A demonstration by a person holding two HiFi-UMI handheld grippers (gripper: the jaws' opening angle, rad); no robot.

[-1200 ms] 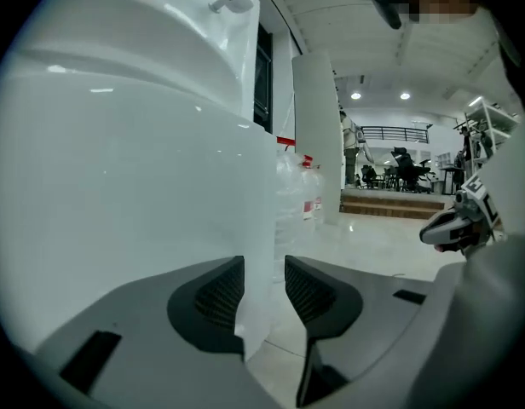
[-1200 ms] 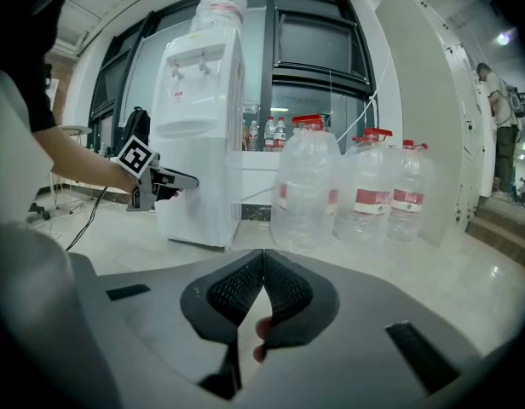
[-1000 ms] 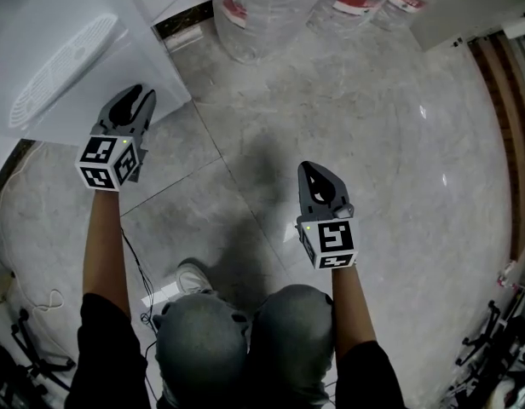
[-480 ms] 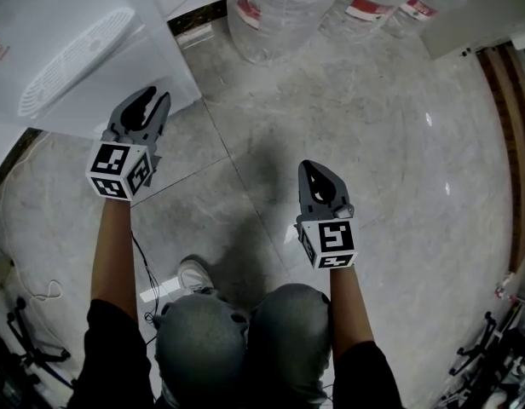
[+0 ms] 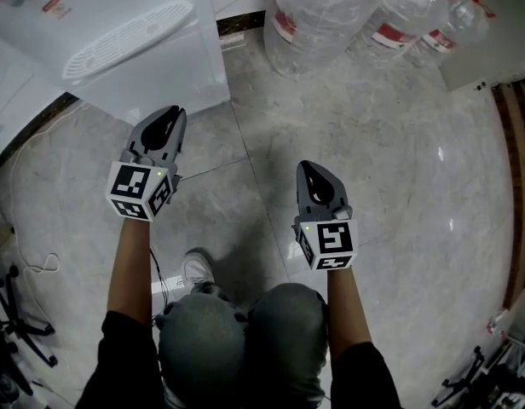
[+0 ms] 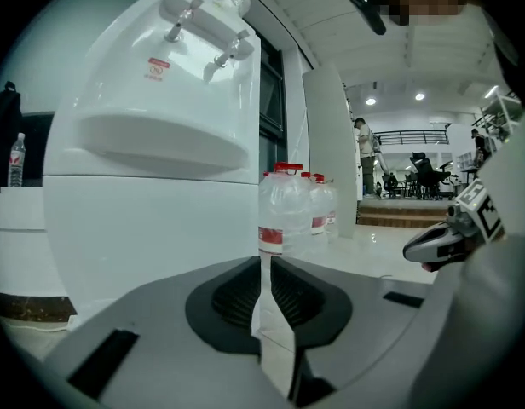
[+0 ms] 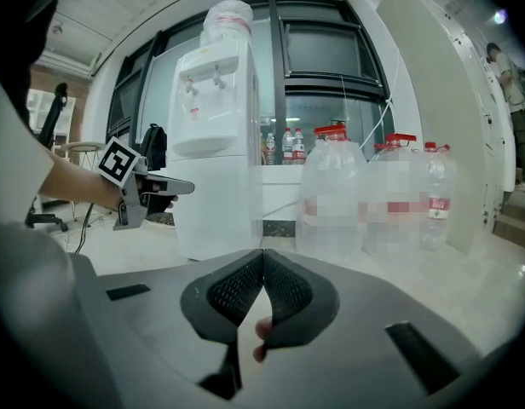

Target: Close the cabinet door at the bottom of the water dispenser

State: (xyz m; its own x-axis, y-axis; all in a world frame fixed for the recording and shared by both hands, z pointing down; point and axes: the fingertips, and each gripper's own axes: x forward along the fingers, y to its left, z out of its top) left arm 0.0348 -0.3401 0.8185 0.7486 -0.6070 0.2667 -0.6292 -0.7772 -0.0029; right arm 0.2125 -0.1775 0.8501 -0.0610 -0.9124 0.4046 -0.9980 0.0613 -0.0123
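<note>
From the head view, the water dispenser (image 5: 118, 49) stands on the floor (image 5: 399, 169) at eleven o'clock. The left gripper (image 5: 164, 119) is just short of its near corner, while the right gripper (image 5: 312, 170) sits well apart toward four o'clock of it, so the left hand is plainly the nearer. This view looks down on the top and hides the front face. The left gripper view shows that face. The cabinet door (image 6: 152, 237) fills my nine-to-twelve side as a flat white panel, its long edge upright right above the fingers, and it looks flush to me, so I judge it closed. My left fingers have just been closing and are narrow now, a slit with nothing in it. The water bottles (image 6: 284, 211) show at one o'clock. In the right gripper view the fingers are pressed together and empty, with the dispenser at eleven o'clock and only its side visible.
</note>
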